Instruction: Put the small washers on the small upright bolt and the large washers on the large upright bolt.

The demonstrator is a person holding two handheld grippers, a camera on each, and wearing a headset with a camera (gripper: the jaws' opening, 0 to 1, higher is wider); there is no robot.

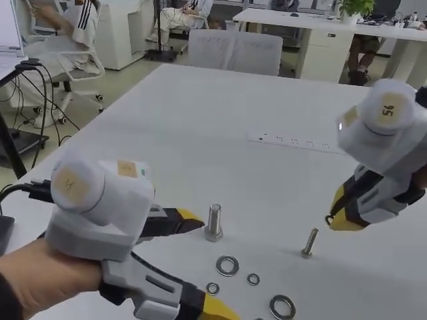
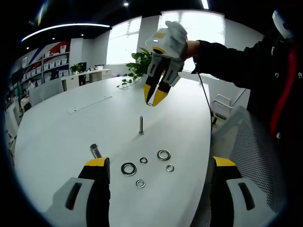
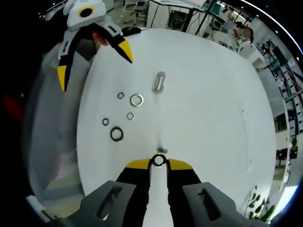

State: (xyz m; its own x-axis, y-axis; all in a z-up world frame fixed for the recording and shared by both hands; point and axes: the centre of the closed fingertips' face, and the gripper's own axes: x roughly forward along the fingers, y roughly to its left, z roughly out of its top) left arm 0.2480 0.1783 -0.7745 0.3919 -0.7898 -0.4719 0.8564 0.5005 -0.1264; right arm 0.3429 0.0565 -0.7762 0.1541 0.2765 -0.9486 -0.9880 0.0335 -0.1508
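The right gripper (image 3: 159, 164) is pinched shut on what looks like a small washer (image 3: 159, 160) just above the small bolt (image 3: 162, 149), while the left gripper (image 2: 160, 163) gapes wide, the large bolt (image 2: 95, 151) beside its left jaw and five loose washers (image 2: 128, 168) on the desk (image 2: 57, 132) just ahead between its jaws.

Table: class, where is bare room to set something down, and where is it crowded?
Bare: the wide stretch of table between the power strip and the large bolt. Crowded: among the washers beside the small bolt.
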